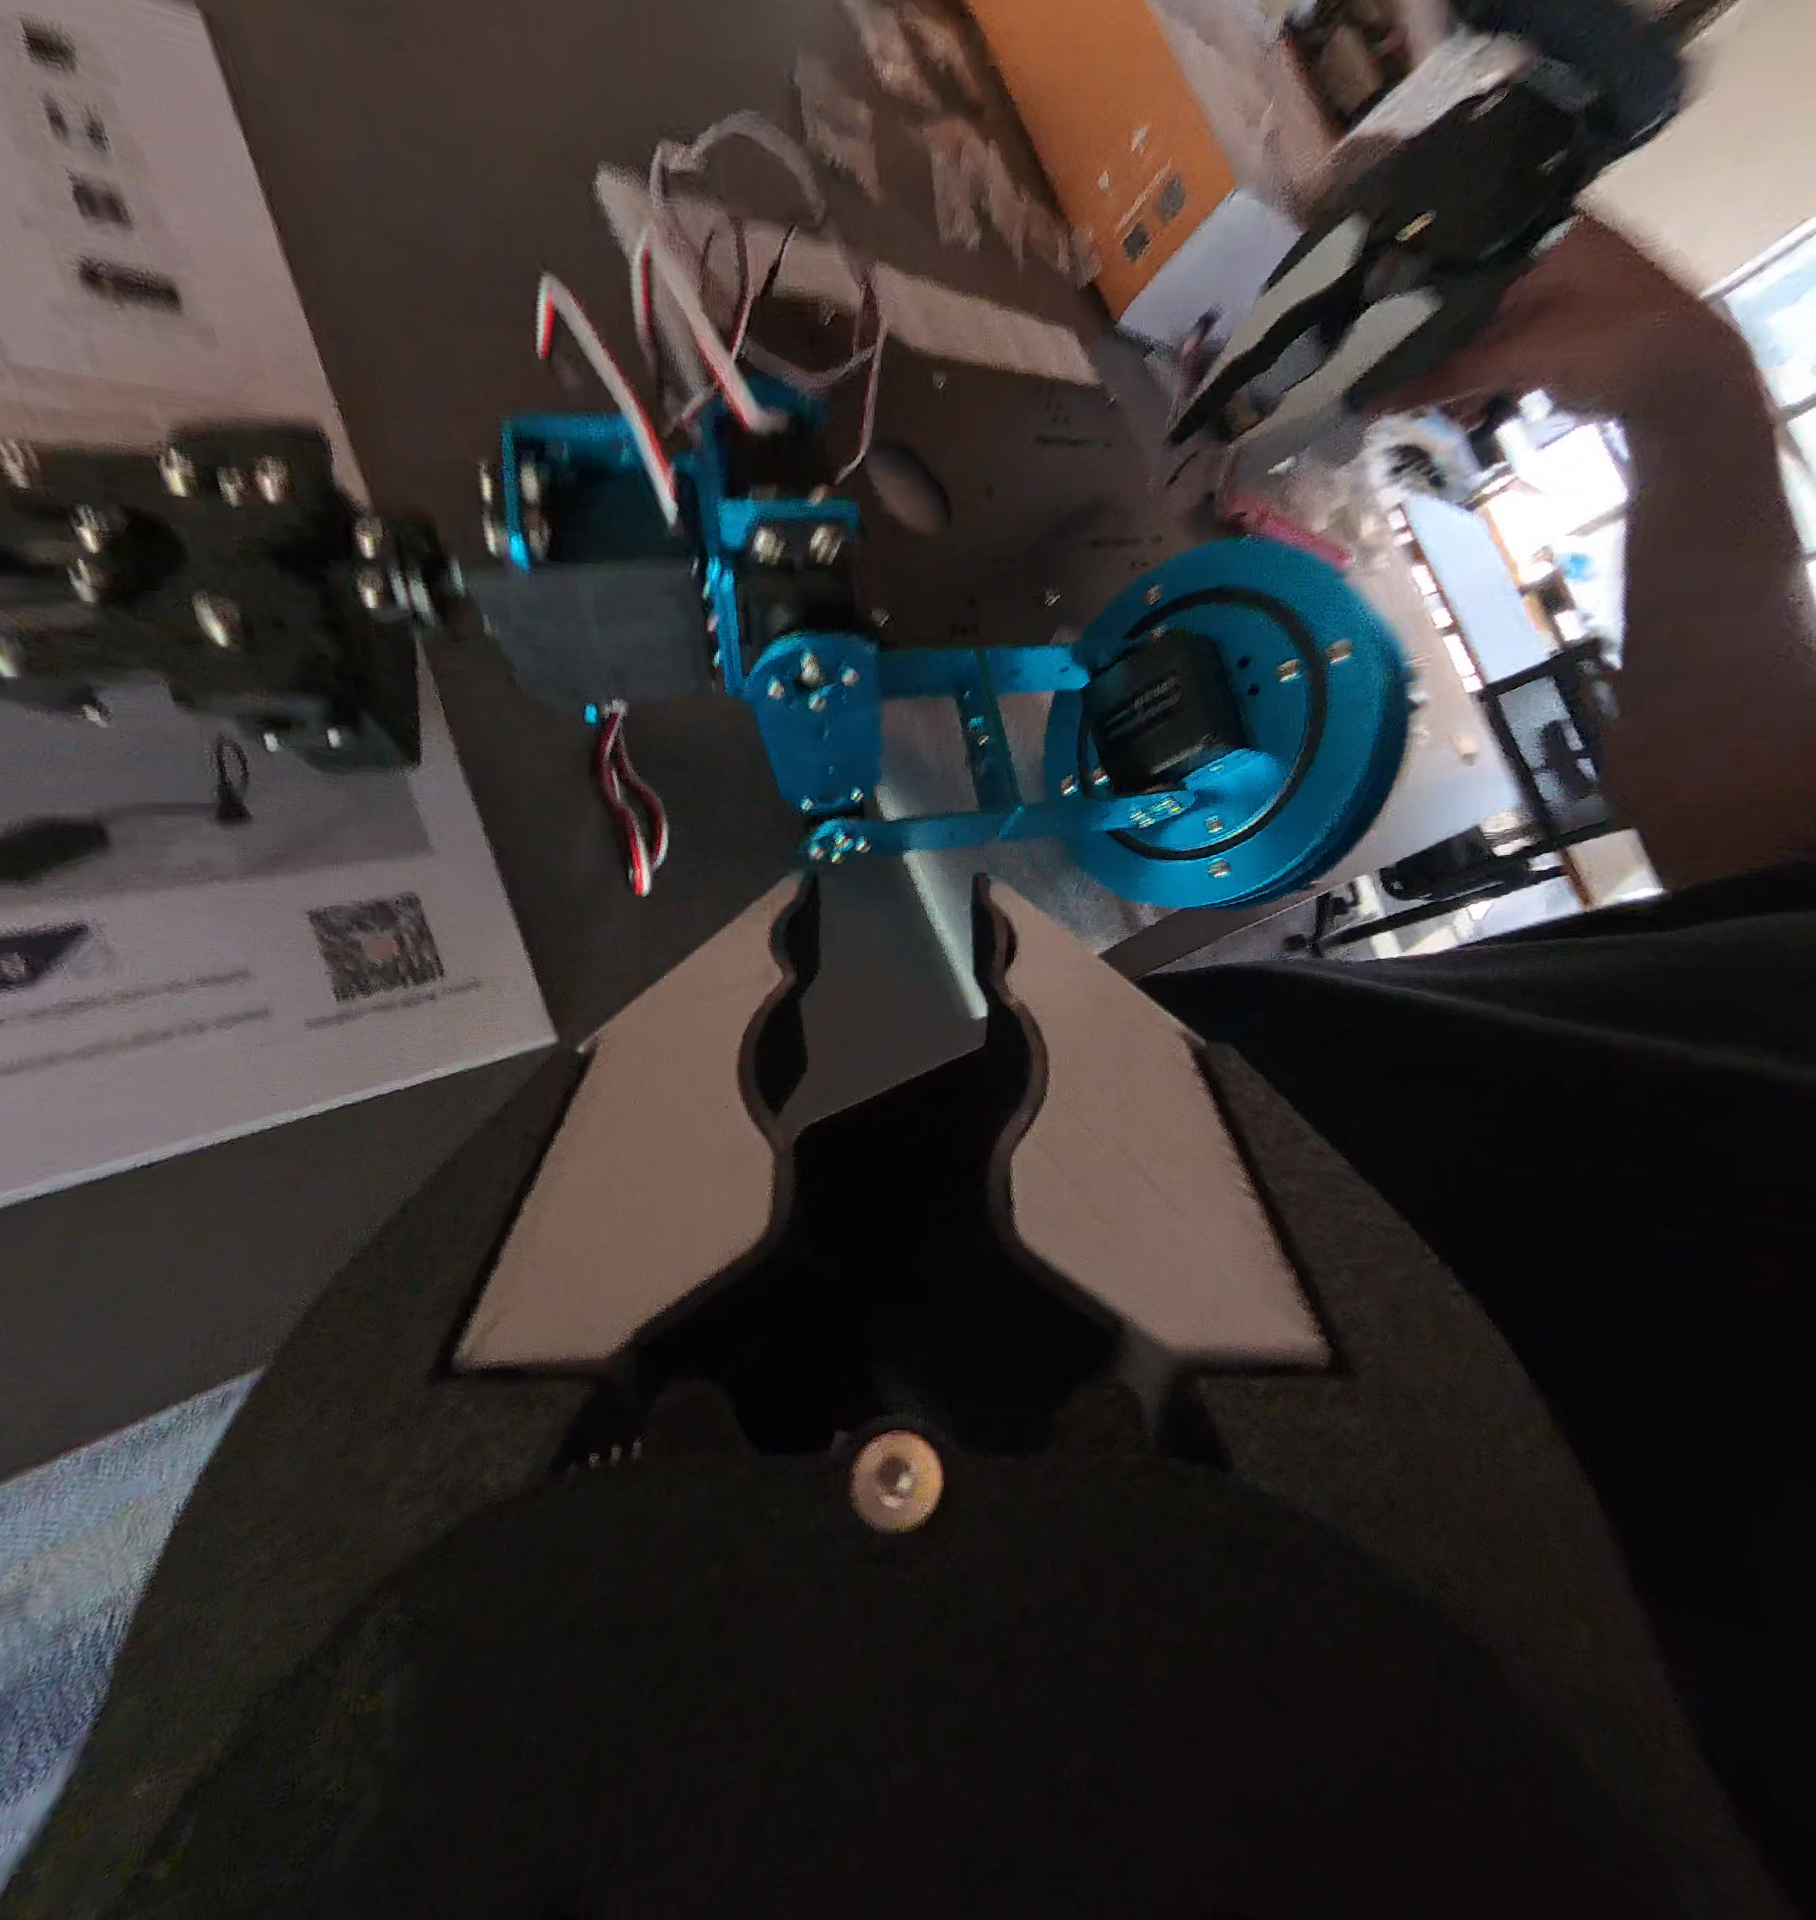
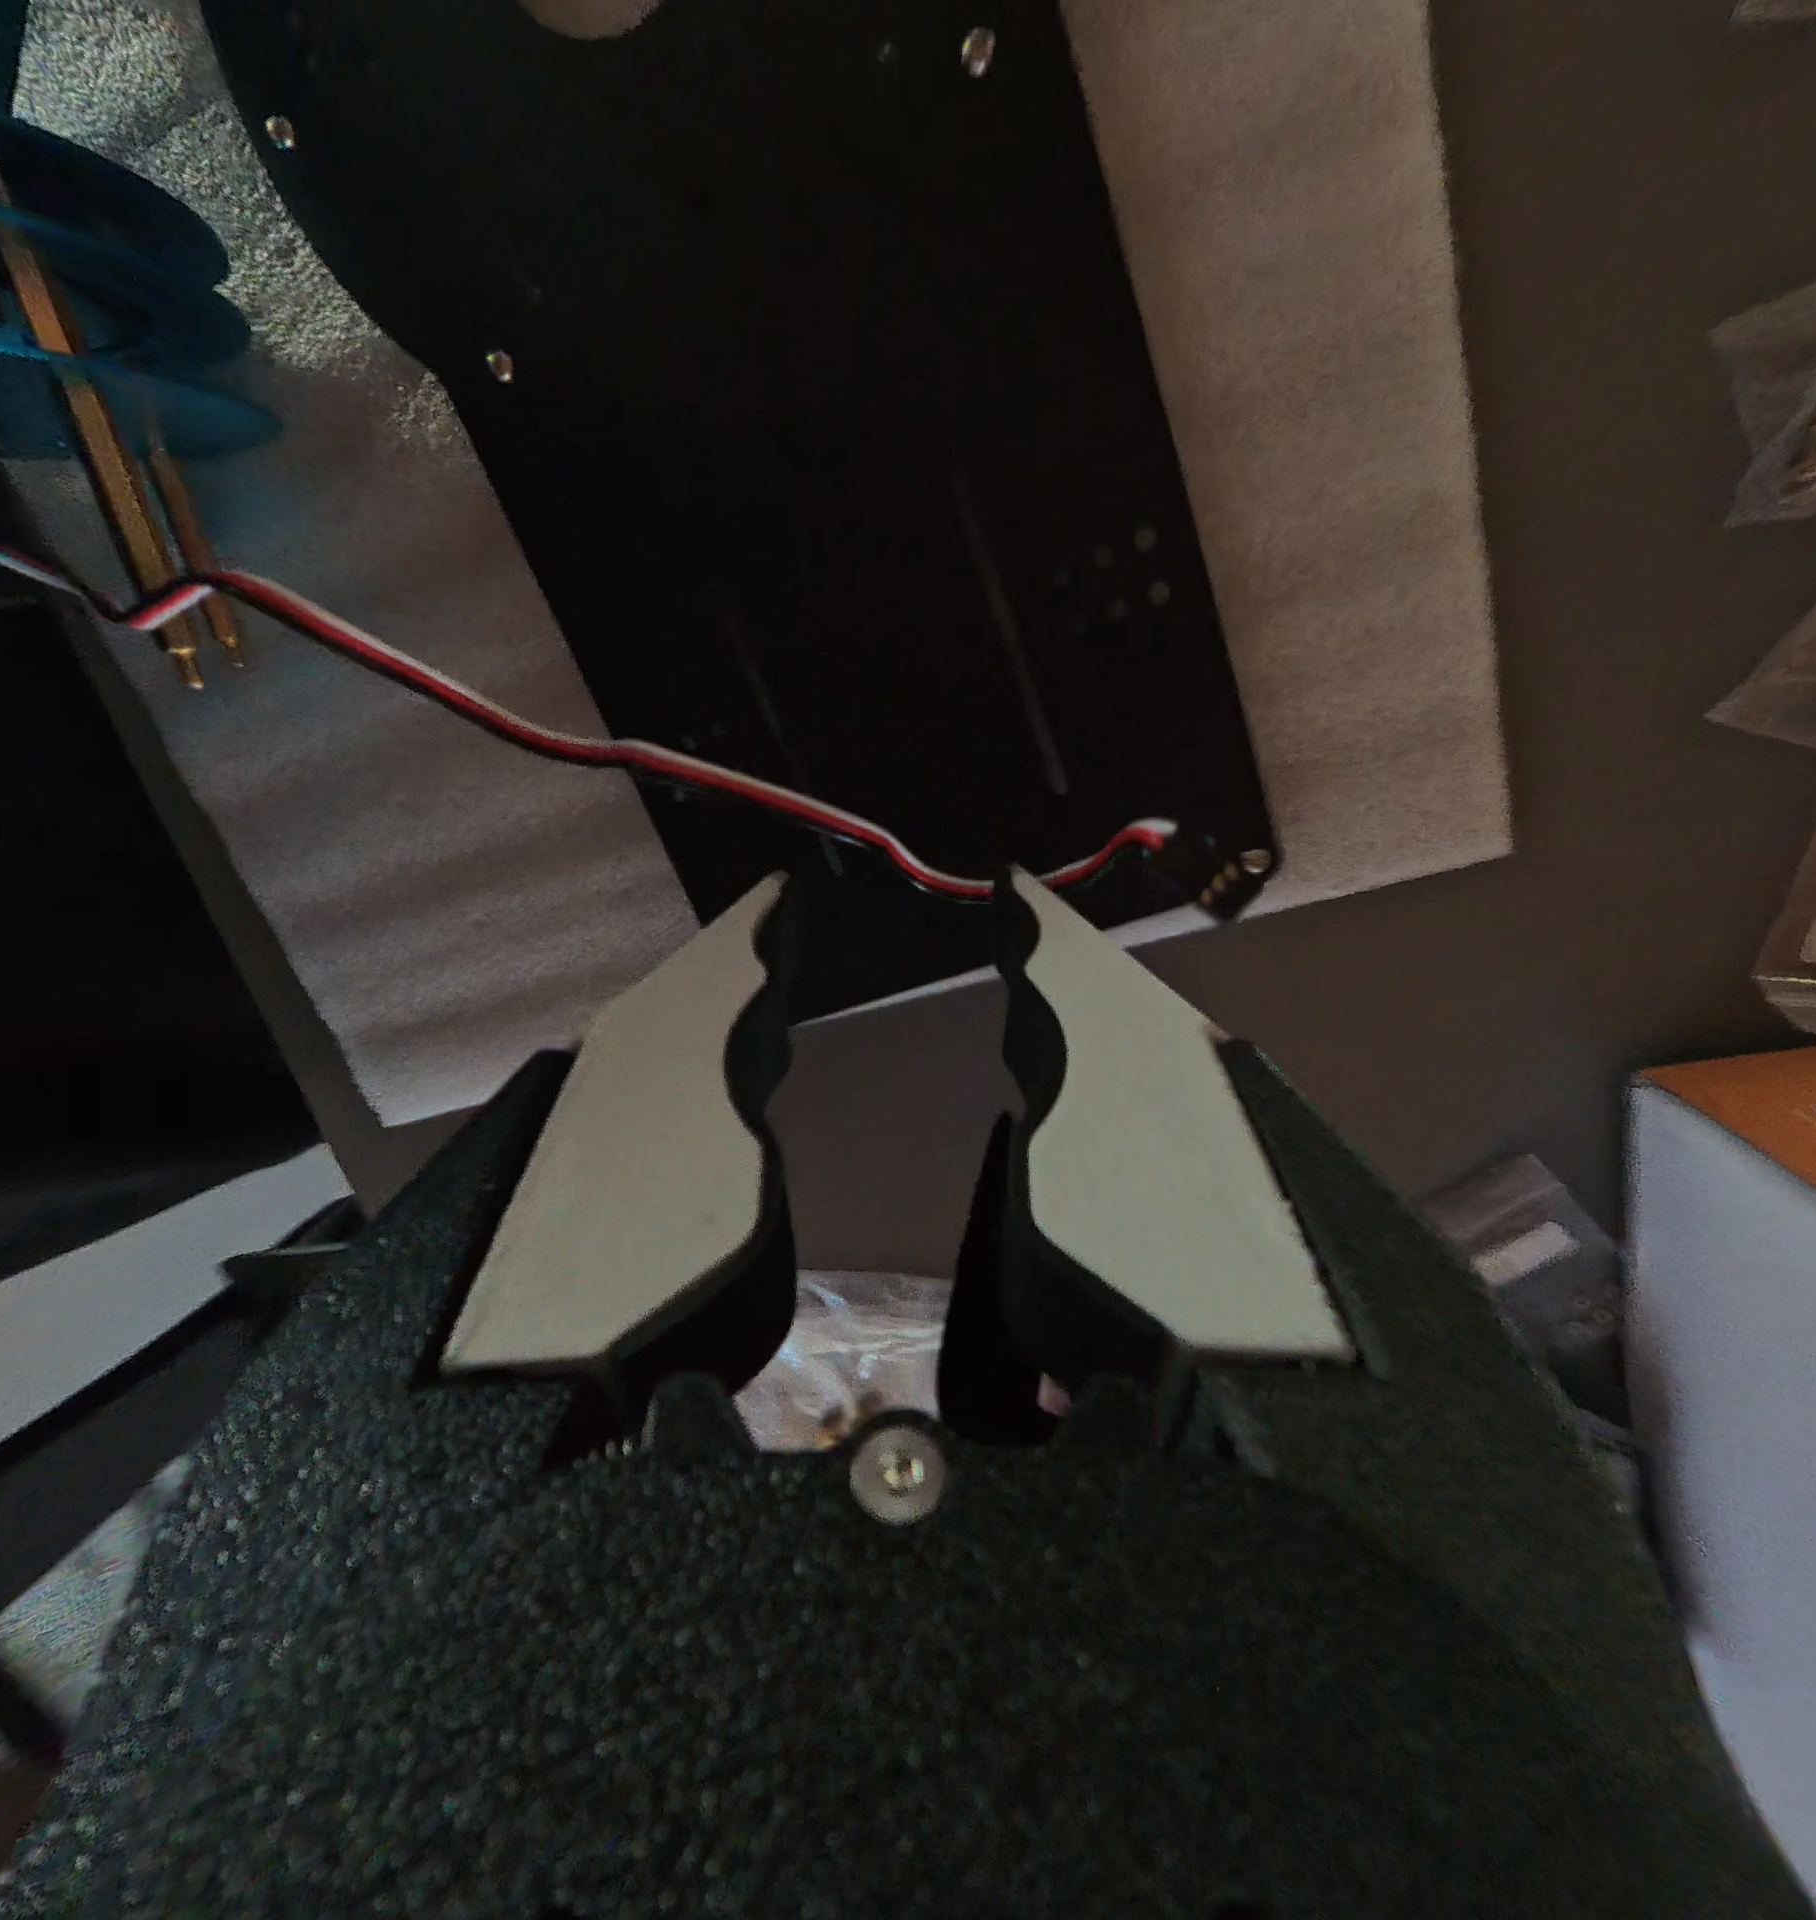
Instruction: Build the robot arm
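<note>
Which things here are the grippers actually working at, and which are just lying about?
At the grippers: left gripper, jaws open, by the blue servo arm; right gripper, jaws open, at the red-white-black wire over the black plate.
Lying about: printed sheet, orange box, clear bags, white foam sheet.

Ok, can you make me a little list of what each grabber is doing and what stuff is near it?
left gripper: open, holds nothing, tips just short of the blue robot arm kit
right gripper: open, holds nothing, red, white and black wire crosses its tips
under the wire: black plate on a grey sheet
beside the blue kit: printed white sheet
sharpness: both views blurred
</note>
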`<state>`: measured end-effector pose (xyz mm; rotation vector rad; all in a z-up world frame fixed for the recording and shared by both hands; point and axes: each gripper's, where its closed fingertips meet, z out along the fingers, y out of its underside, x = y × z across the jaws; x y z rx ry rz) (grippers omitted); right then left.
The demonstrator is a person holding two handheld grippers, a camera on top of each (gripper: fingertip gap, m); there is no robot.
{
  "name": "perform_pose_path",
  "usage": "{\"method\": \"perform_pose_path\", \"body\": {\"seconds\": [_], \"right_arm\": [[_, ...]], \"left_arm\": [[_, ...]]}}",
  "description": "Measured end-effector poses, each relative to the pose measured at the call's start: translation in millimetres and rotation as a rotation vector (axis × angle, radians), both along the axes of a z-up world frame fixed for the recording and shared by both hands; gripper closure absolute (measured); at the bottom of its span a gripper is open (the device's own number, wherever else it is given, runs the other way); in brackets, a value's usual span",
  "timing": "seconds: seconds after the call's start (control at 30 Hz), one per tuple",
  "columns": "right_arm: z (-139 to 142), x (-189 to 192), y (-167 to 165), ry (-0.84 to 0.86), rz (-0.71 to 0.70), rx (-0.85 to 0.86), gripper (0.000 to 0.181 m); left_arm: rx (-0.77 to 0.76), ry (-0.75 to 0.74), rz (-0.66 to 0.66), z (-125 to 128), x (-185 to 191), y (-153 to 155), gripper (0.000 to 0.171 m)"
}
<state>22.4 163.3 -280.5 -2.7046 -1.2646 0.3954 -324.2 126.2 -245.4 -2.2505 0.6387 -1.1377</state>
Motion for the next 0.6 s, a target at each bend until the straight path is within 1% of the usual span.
{"method": "perform_pose_path", "body": {"seconds": [0.03, 0.1, 0.17, 0.23, 0.27, 0.33, 0.37, 0.47, 0.5, 0.6], "right_arm": [[7, 3, 8, -0.015, 0.007, 0.056, 0.143], [22, -3, 20, 0.022, 0.016, 0.129, 0.144], [36, -14, 34, 0.07, 0.012, 0.204, 0.141], [49, -25, 43, 0.1, 0.011, 0.274, 0.142], [56, -30, 48, 0.108, 0.007, 0.322, 0.141], [71, -38, 56, 0.124, -0.012, 0.428, 0.136], [79, -42, 60, 0.137, -0.03, 0.475, 0.136], [93, -54, 55, 0.201, -0.092, 0.476, 0.134], [96, -59, 52, 0.224, -0.118, 0.46, 0.138], [109, -94, 37, 0.345, -0.145, 0.409, 0.136]], "left_arm": [[-0.012, 0.045, 0.017, -12, 2, -1, 0.143], [0.018, 0.131, 0.076, -30, -1, 5, 0.143], [0.074, 0.179, 0.122, -38, -2, 13, 0.142], [0.115, 0.173, 0.124, -39, 2, 18, 0.135], [0.111, 0.162, 0.117, -40, 5, 18, 0.132], [0.102, 0.114, 0.103, -38, 13, 18, 0.128], [0.109, 0.084, 0.097, -34, 17, 18, 0.128], [0.139, 0.022, 0.081, -24, 25, 19, 0.128], [0.155, 0.014, 0.087, -22, 25, 21, 0.128], [0.179, 0.017, 0.093, -21, 26, 28, 0.128]]}}
